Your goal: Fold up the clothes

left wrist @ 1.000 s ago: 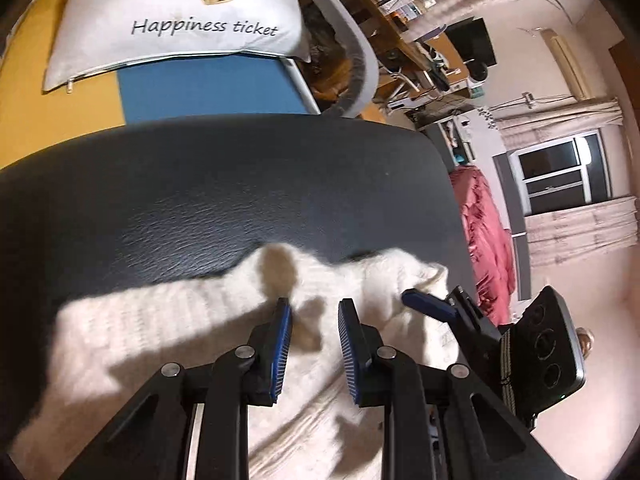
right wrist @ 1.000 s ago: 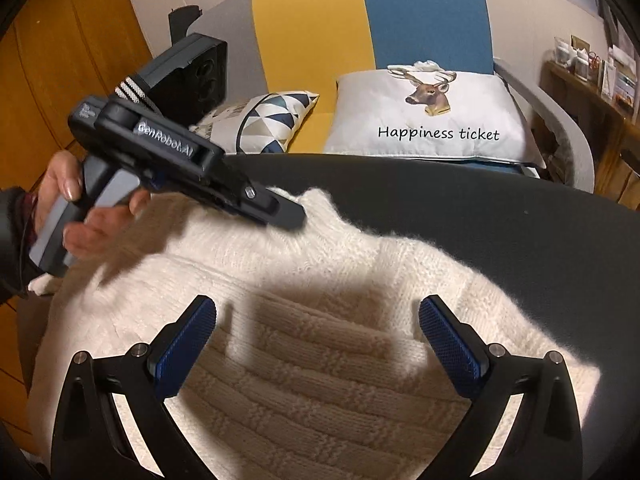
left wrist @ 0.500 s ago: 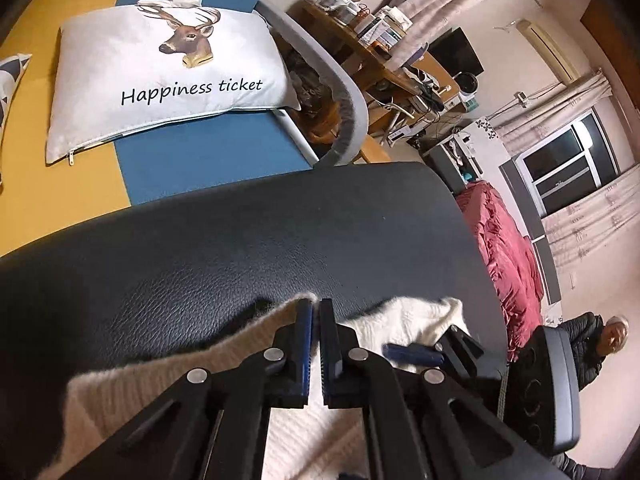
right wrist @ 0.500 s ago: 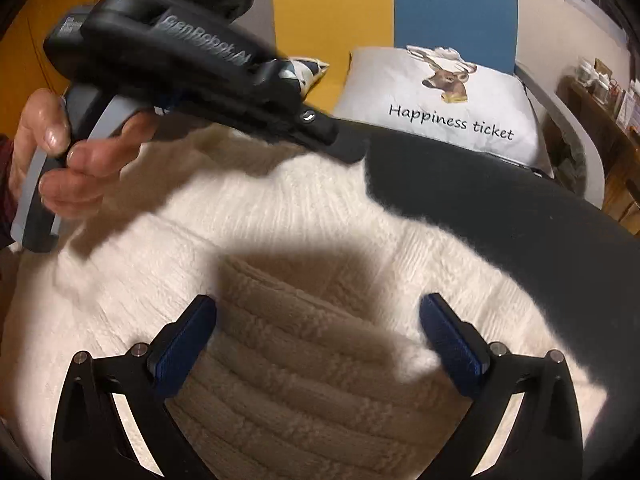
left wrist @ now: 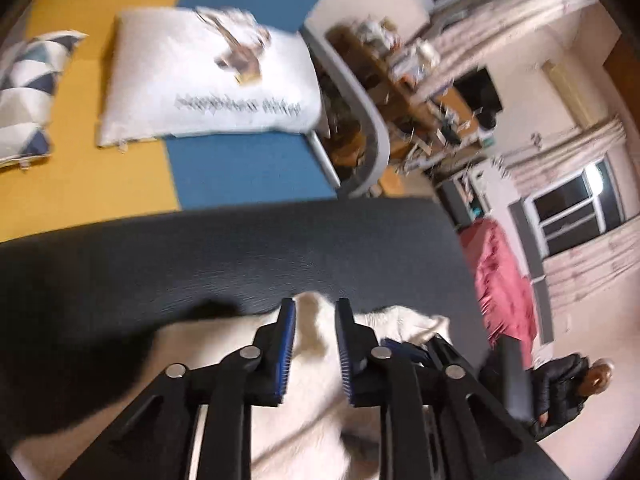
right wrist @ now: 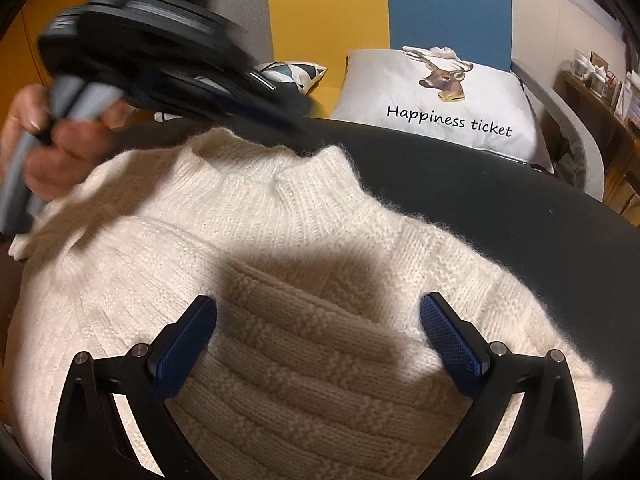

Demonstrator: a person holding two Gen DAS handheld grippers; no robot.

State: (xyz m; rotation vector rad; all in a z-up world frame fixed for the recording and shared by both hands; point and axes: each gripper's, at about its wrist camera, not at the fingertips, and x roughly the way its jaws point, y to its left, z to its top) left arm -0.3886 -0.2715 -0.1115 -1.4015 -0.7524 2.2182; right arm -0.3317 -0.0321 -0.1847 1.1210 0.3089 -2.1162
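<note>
A cream knitted sweater (right wrist: 280, 220) lies spread on the black padded table (right wrist: 480, 200), collar toward the sofa. My left gripper (left wrist: 316, 308) hangs just above the collar edge. Its jaws are opening, and the cream knit (left wrist: 192, 360) shows in the gap without the pads pressing on it. In the right wrist view the left gripper (right wrist: 292, 124) is a blurred black shape over the collar, held by a hand (right wrist: 60, 148). My right gripper (right wrist: 319, 312) stands wide open low over the sweater's body, its fingers on either side of a folded, shadowed ribbed part.
Behind the table (left wrist: 240, 248) is a yellow and blue sofa (right wrist: 328, 8) with a deer pillow (right wrist: 440, 100) and a patterned pillow (left wrist: 24, 92). A cluttered wooden desk (left wrist: 420, 92), a red cover (left wrist: 504, 288) and a seated person in a dark jacket (left wrist: 560, 388) are to the right.
The left gripper was apart, then shut at the collar, and now stands apart again and higher, with more of the sofa in view. The right gripper has barely moved since half a second ago.
</note>
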